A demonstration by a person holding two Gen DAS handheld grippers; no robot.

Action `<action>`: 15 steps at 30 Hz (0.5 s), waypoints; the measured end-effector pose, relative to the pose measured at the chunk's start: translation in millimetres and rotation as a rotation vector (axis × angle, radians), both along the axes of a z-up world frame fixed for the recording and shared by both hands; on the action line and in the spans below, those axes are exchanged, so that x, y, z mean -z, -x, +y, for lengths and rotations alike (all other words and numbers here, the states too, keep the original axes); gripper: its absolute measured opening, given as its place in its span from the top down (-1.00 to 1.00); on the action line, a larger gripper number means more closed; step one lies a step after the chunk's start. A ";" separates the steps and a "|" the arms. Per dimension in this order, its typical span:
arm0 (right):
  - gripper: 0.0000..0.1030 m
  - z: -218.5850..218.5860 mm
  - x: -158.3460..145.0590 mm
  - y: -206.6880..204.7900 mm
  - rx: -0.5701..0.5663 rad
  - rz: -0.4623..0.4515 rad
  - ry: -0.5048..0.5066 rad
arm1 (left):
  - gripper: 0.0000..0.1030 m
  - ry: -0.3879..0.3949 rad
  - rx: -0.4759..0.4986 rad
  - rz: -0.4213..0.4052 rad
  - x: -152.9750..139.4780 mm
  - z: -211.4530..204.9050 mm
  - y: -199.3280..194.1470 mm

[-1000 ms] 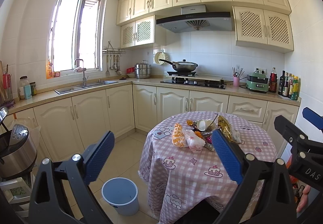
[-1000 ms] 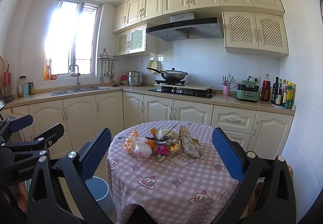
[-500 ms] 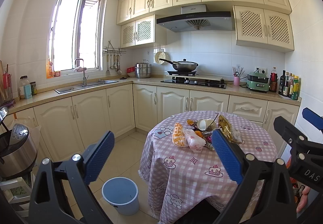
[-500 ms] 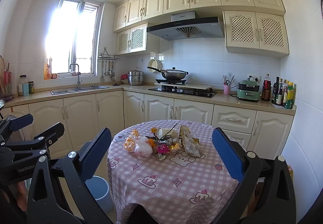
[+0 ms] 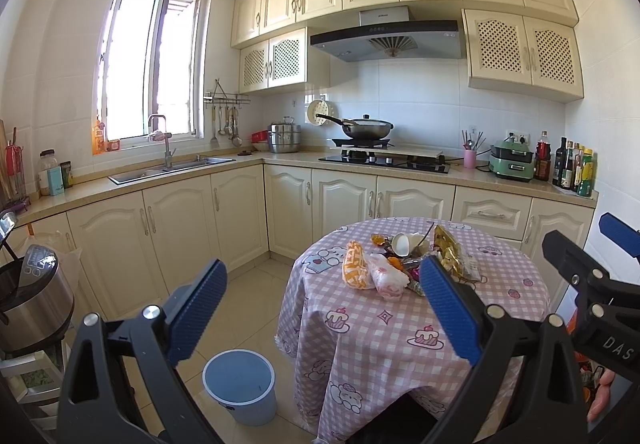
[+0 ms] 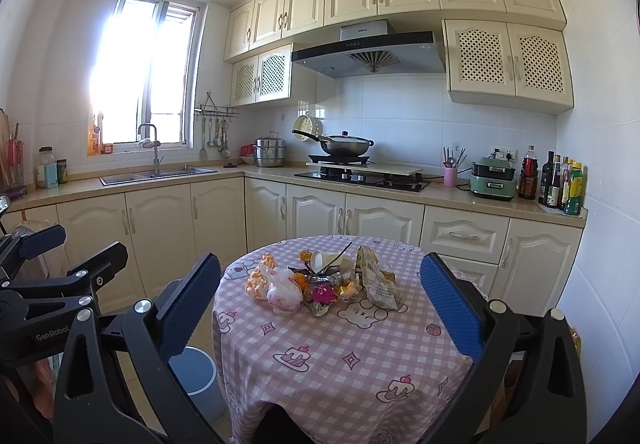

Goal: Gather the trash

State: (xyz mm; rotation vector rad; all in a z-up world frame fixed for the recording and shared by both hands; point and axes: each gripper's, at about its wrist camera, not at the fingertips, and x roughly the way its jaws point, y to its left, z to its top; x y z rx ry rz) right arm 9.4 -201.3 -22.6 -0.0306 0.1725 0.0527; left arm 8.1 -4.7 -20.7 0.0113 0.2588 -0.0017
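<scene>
A pile of trash (image 5: 404, 264) lies on a round table with a pink checked cloth (image 5: 384, 332): an orange wrapper (image 5: 354, 270), a white plastic bag (image 5: 386, 278), a tipped paper cup (image 5: 401, 244) and a gold snack bag (image 5: 450, 254). The pile also shows in the right wrist view (image 6: 324, 280). A light blue bin (image 5: 240, 386) stands on the floor left of the table. My left gripper (image 5: 320, 308) is open and empty, short of the table. My right gripper (image 6: 320, 308) is open and empty above the table's near edge.
Cream cabinets and a counter (image 5: 240, 164) run along the back, with a sink (image 5: 168, 168), a hob with a wok (image 5: 366, 130) and bottles (image 5: 572, 168). A rice cooker (image 5: 28, 296) stands at the left. Tiled floor (image 5: 256, 284) lies between the table and cabinets.
</scene>
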 end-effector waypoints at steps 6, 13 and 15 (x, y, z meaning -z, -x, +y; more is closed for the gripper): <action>-0.87 0.4 -0.8 -1.5 0.000 0.005 0.001 | -0.84 -0.002 -0.003 0.005 -0.1 -0.2 -0.8; -0.87 0.1 0.8 -2.4 0.001 0.009 0.002 | -0.84 -0.004 -0.003 0.012 -1.2 0.5 -2.8; -0.87 0.6 1.3 -3.8 0.001 0.012 0.002 | -0.84 -0.005 -0.004 0.016 -1.2 0.5 -3.9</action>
